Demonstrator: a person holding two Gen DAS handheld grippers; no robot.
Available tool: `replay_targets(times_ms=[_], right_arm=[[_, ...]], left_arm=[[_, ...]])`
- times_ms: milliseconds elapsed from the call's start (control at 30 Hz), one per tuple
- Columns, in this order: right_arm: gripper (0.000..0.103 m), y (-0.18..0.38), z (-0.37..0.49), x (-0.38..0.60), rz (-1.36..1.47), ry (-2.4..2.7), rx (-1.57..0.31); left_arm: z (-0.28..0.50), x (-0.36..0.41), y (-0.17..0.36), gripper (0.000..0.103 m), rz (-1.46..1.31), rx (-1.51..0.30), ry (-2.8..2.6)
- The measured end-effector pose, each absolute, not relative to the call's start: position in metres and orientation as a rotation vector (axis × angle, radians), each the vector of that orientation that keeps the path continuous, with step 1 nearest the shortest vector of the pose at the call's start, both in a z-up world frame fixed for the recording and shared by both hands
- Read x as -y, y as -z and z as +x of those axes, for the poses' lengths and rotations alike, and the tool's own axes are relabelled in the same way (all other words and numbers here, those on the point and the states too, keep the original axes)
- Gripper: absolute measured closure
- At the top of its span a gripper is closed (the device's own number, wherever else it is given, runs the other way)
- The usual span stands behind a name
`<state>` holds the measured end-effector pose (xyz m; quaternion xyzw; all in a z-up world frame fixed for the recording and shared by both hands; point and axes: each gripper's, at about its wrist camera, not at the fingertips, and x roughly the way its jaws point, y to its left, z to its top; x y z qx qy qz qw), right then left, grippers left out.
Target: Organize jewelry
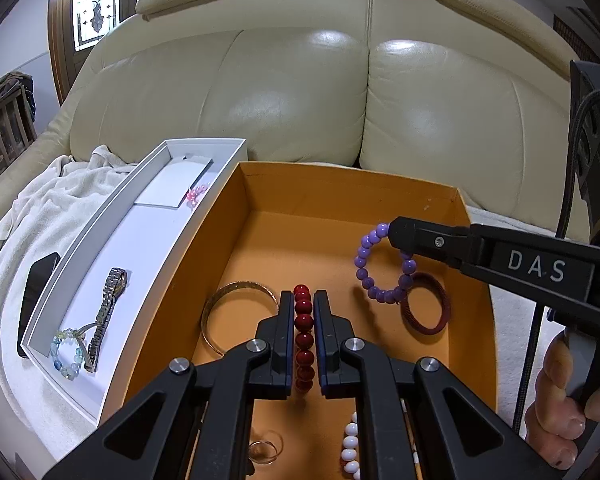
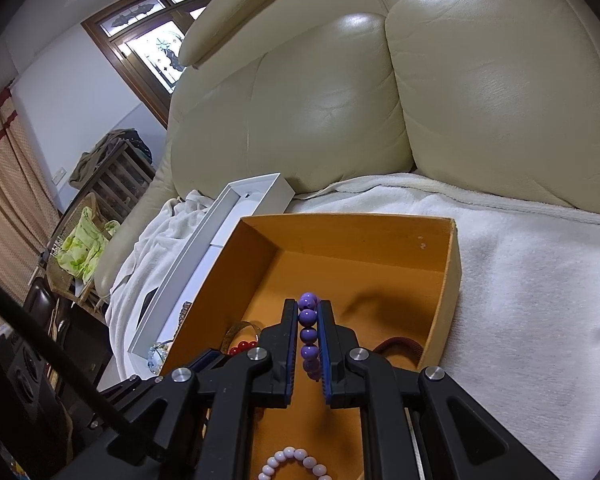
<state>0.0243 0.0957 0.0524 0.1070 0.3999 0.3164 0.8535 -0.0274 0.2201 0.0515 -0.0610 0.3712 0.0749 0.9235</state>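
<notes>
From the left wrist, the left gripper (image 1: 303,300) is pinching a strand of dark red beads (image 1: 303,336), which runs lengthwise between its two fingers over the middle of the orange box (image 1: 476,248). Just left of the fingers a thin gold bangle (image 1: 236,312) lies on the box floor. To the right the other tool reaches in from the box's right edge — the right gripper (image 1: 396,236) holds a purple bead bracelet (image 1: 380,268), whose loop hangs clear below its tip and overlaps a maroon hair tie (image 1: 426,304) lying flat near the right wall. A clear ring (image 1: 265,450) and a string of white beads (image 1: 350,448) sit by the near edge, half hidden under the left gripper's body. Alongside the box's left wall stands a long white tray (image 1: 148,184) holding a metal watch (image 1: 108,312), a pale blue-green bead bracelet (image 1: 66,354) and small pink beads (image 1: 196,196) at its far end. A dark phone (image 1: 36,300) lies on the white towel (image 1: 40,216) beyond the tray, all on a cream sofa (image 1: 300,80).

From the right wrist, the right gripper (image 2: 309,304) is pressed onto the purple bead bracelet (image 2: 309,334) — beads stacked between its fingers above the orange box (image 2: 454,272). The maroon hair tie (image 2: 400,346) peeks out at its right, the gold bangle (image 2: 242,328) and red beads (image 2: 244,347) at its left, white beads (image 2: 294,464) at the near edge.
</notes>
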Motion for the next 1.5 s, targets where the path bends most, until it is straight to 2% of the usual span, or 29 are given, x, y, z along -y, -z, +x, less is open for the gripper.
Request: replay_targets(times_ms=[533, 600, 667, 867, 1000, 1100, 1167, 1233, 1500], right_arm=[[0.091, -0.048, 0.026, -0.096, 0.217, -0.64, -0.851], [0.091, -0.047, 0.026, -0.094, 0.22, -0.636, -0.855], [0.091, -0.048, 0.026, -0.092, 0.22, -0.631, -0.856], [0.089, -0.054, 0.022, -0.086, 0.223, -0.628, -0.847], [0.089, -0.063, 0.014, -0.081, 0.205, -0.628, -0.832], [0.089, -0.069, 0.005, -0.073, 0.198, -0.628, -0.825], [0.086, -0.073, -0.003, -0.065, 0.197, -0.623, -0.825], [0.078, -0.076, -0.011, -0.056, 0.201, -0.62, -0.825], [0.076, -0.083, -0.056, -0.031, 0.19, -0.604, -0.834]], left_arm=[[-0.024, -0.225, -0.046, 0.092, -0.11, -0.805, -0.204], [-0.023, -0.226, -0.046, 0.086, -0.104, -0.808, -0.212], [-0.024, -0.226, -0.047, 0.062, -0.098, -0.802, -0.227], [-0.027, -0.22, -0.054, 0.037, -0.03, -0.768, -0.278], [-0.031, -0.218, -0.06, 0.034, -0.007, -0.762, -0.295], [-0.037, -0.217, -0.068, 0.029, -0.001, -0.741, -0.312], [-0.044, -0.216, -0.075, 0.028, -0.003, -0.723, -0.321], [-0.05, -0.215, -0.08, 0.026, -0.005, -0.705, -0.336], [-0.091, -0.209, -0.093, 0.016, 0.022, -0.655, -0.46]])
